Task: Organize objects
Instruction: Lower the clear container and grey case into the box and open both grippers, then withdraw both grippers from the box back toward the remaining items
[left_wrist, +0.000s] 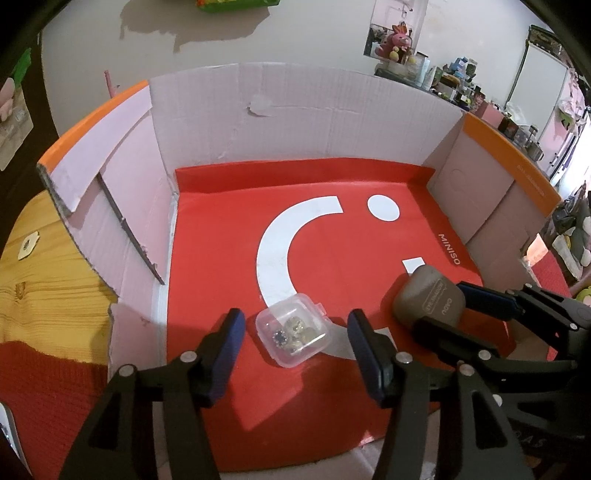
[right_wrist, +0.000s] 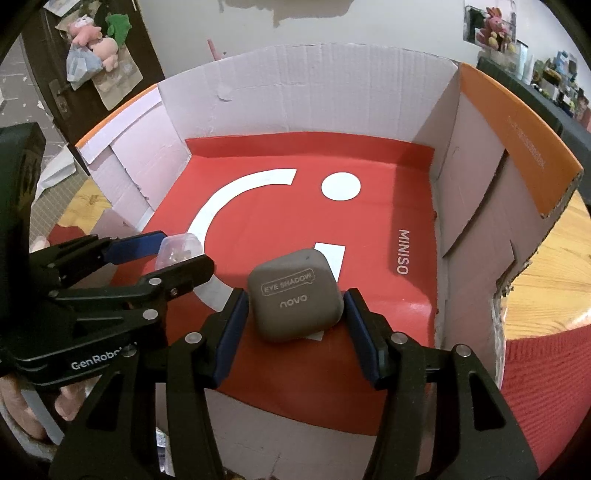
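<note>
Inside, the cardboard box holds a red paper bag lining its floor. On it rest an eyeshadow case, the right gripper clamping its sides, and a small clear box of trinkets between the released left gripper.

Lived-in home room. Plush toys hang on dark door; pink stuffed rabbit tops crowded shelf of jars, boxes. Peeling wall paint. Wooden worktop with red knitted cloth.
</note>
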